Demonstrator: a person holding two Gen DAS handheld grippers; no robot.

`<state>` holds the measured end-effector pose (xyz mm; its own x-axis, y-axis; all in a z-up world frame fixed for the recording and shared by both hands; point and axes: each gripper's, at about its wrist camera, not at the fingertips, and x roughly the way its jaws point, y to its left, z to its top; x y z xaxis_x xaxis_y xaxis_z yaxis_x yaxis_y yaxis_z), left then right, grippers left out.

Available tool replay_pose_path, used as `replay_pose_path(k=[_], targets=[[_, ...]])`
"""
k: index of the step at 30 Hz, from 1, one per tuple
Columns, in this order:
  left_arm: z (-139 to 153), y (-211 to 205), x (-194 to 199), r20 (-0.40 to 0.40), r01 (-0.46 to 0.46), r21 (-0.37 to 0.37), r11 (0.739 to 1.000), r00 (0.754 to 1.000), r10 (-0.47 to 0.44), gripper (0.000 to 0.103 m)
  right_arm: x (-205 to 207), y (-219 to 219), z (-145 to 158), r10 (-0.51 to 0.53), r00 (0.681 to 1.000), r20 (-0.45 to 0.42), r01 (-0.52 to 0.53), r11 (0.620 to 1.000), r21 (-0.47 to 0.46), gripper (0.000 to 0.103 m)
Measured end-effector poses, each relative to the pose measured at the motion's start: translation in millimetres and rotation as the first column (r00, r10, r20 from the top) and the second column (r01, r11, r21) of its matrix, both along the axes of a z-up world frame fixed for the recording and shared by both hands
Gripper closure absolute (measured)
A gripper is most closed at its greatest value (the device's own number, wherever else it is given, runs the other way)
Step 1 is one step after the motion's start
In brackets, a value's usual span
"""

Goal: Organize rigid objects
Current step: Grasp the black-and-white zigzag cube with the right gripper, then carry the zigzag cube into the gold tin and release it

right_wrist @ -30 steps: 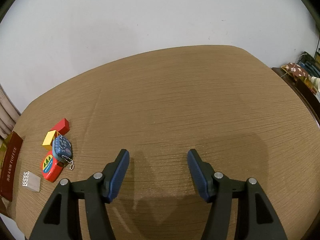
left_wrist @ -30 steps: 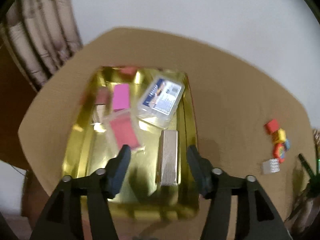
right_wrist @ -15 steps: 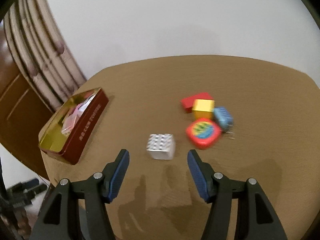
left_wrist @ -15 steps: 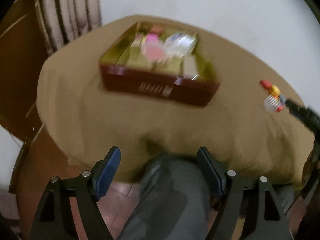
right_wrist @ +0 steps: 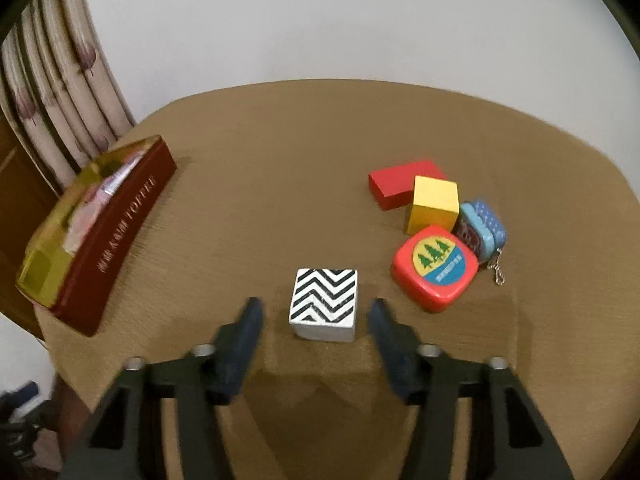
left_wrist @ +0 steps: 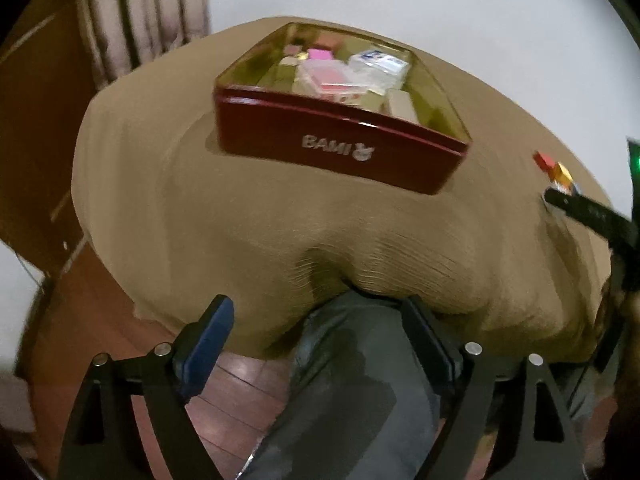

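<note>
A white cube with black zigzag stripes [right_wrist: 325,300] sits on the brown table between the fingers of my right gripper [right_wrist: 316,308]. The jaws are closing, with a small gap still showing on each side of the cube. Right of it lie a red tape measure [right_wrist: 436,266], a yellow cube [right_wrist: 434,204], a red block [right_wrist: 400,188] and a small blue case on a chain [right_wrist: 484,228]. The dark red tin [left_wrist: 340,140], gold inside, holds several items. My left gripper [left_wrist: 316,308] hangs empty off the table's near edge, its jaws opening.
The tin [right_wrist: 120,224] stands at the table's left edge, near a curtain [right_wrist: 60,100]. A person's grey-trousered leg [left_wrist: 360,380] lies under the left gripper, over a wooden floor. A white wall rises behind the table. My right gripper's black finger [left_wrist: 588,212] shows at the right in the left wrist view.
The left gripper drew back from above the tin to the table's near edge and spread wider. The right gripper swung left to the zigzag cube and its jaws narrowed around it.
</note>
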<state>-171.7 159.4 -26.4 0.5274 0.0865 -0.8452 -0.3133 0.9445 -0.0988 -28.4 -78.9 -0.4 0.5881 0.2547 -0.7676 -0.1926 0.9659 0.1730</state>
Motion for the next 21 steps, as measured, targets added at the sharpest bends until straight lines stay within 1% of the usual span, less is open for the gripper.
replay_pose_path(k=[1,3,5,7,10,12,13,15,18,19,21], targets=[[1.4,-3.6,0.0,0.0,0.017,0.02,1.0,1.0,-0.017,0.013,2.2,3.6,-3.0,0.004,1.0,-0.011,-0.004,1.0,-0.006,0.073],[5.0,-10.0,-0.5,-0.007,0.047,0.057,0.997,0.999,-0.046,0.01,4.8,8.0,-5.8,0.014,1.0,-0.01,-0.015,0.999,-0.031,0.073],[9.6,-11.6,-1.7,0.003,0.061,0.055,0.997,0.998,-0.062,0.009,6.1,11.7,-4.5,0.027,1.0,-0.009,-0.027,0.998,-0.049,0.073],[13.7,-7.9,-3.3,0.011,0.045,0.056,0.997,0.999,-0.046,0.008,4.9,14.9,0.3,0.038,0.999,-0.004,-0.038,0.998,-0.048,0.073],[20.2,6.8,-5.5,0.014,-0.015,0.038,0.999,1.0,0.014,0.003,-10.0,18.0,25.6,0.074,0.996,0.039,-0.074,0.997,-0.002,0.073],[22.2,14.5,-6.6,0.015,-0.047,0.036,0.998,0.999,0.047,0.002,-16.6,38.7,53.8,0.14,0.987,0.082,-0.144,0.989,0.037,0.073],[21.9,17.4,-6.3,0.007,-0.054,0.027,0.998,0.999,0.054,0.002,-16.9,48.0,62.0,0.17,0.981,0.09,-0.175,0.983,0.053,0.073],[21.9,21.6,-7.1,-0.002,-0.053,-0.003,0.999,0.999,0.053,0.002,-18.1,77.5,84.1,0.257,0.961,0.098,-0.267,0.959,0.097,0.073],[25.4,24.3,-10.3,0.006,-0.056,-0.015,0.998,0.998,0.057,0.002,-15.4,121.7,101.6,0.369,0.925,0.089,-0.379,0.913,0.153,0.073],[26.9,24.5,-11.5,0.007,-0.054,-0.011,0.998,0.998,0.054,0.002,-14.2,136.7,103.5,0.403,0.912,0.077,-0.41,0.897,0.167,0.073],[28.8,24.1,-13.8,0.007,-0.059,0.022,0.998,0.998,0.059,0.002,-9.9,171.8,102.7,0.473,0.88,0.035,-0.47,0.862,0.189,0.073]])
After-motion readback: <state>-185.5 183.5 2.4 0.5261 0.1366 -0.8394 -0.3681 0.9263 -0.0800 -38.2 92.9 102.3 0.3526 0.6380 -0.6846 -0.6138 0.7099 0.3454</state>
